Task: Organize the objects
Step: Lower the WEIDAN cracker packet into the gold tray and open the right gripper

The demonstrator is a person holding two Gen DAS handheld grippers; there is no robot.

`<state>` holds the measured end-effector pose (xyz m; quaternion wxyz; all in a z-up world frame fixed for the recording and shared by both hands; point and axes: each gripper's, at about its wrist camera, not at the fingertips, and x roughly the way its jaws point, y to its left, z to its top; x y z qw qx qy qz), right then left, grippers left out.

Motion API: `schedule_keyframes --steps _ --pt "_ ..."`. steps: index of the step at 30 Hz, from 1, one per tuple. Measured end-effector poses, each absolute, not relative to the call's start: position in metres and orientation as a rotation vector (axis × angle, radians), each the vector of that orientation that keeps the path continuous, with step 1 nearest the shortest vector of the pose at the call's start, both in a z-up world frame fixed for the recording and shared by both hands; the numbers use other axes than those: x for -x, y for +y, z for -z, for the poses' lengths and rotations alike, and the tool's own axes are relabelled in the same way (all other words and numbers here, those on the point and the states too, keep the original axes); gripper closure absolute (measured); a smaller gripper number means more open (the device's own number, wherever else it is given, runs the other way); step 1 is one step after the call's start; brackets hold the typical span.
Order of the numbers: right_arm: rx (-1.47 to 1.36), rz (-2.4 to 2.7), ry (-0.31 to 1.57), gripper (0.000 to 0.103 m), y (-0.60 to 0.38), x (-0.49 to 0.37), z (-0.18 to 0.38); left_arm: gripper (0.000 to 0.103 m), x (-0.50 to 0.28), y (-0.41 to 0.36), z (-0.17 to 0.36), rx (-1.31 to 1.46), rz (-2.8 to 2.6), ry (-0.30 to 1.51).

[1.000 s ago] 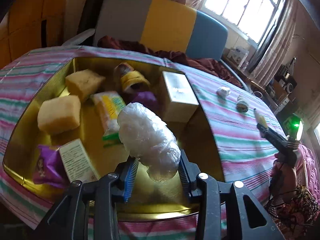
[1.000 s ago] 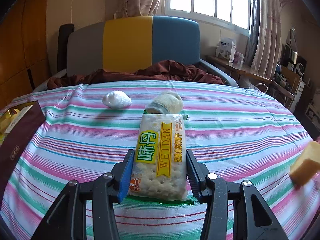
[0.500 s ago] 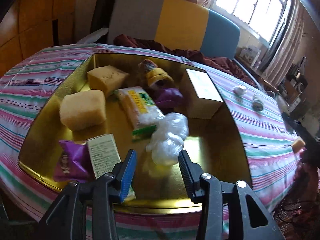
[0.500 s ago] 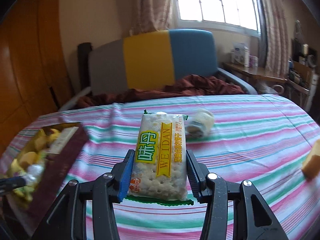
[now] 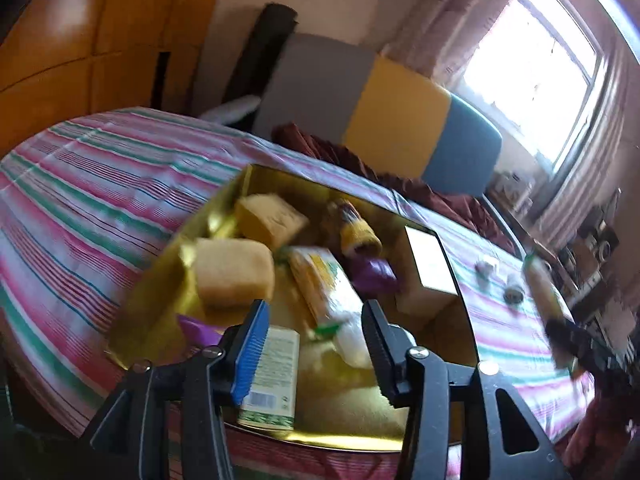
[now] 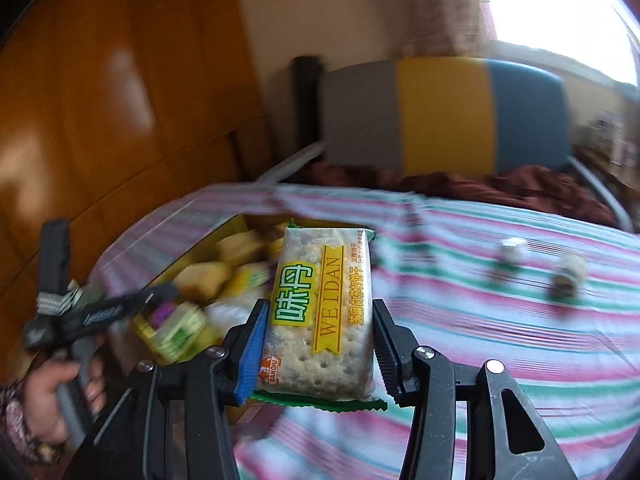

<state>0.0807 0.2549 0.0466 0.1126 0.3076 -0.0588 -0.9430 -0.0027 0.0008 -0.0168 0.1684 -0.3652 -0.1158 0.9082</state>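
Observation:
My left gripper [image 5: 316, 340] is open and empty above the near end of the gold tin [image 5: 160, 280]. The white plastic-wrapped snack [image 5: 352, 340] lies in the tin just beyond its fingers, among sponge cakes [image 5: 232, 276], a cracker pack [image 5: 324, 284] and a white box [image 5: 430, 268]. My right gripper [image 6: 318, 344] is shut on the Weidan cracker pack [image 6: 324, 312] and holds it in the air right of the tin [image 6: 240, 224]. The left gripper also shows in the right wrist view [image 6: 100, 312], over the tin.
The tin sits on a striped tablecloth [image 5: 100, 192]. Two small wrapped sweets [image 6: 512, 248] [image 6: 568, 272] lie on the cloth to the right. A grey, yellow and blue sofa [image 6: 444, 116] stands behind the table, and a wooden wall [image 6: 100, 80] is at left.
My left gripper opened and dropped the white wrapped snack into the tin, then drew back. My right gripper swung left toward the tin, still carrying the cracker pack.

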Motion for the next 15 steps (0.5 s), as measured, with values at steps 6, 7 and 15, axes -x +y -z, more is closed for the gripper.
schedule_keyframes --steps 6,7,15 --pt "-0.983 2.543 0.018 0.053 0.197 -0.068 -0.038 0.052 0.007 -0.016 0.010 1.029 -2.626 -0.367" --pt "-0.999 2.511 0.054 0.053 0.190 -0.067 -0.035 0.052 0.007 -0.019 0.010 1.028 -2.633 -0.367" --pt "-1.191 2.161 0.251 0.053 0.160 -0.031 -0.008 0.052 0.005 -0.035 0.009 1.027 -2.652 -0.431"
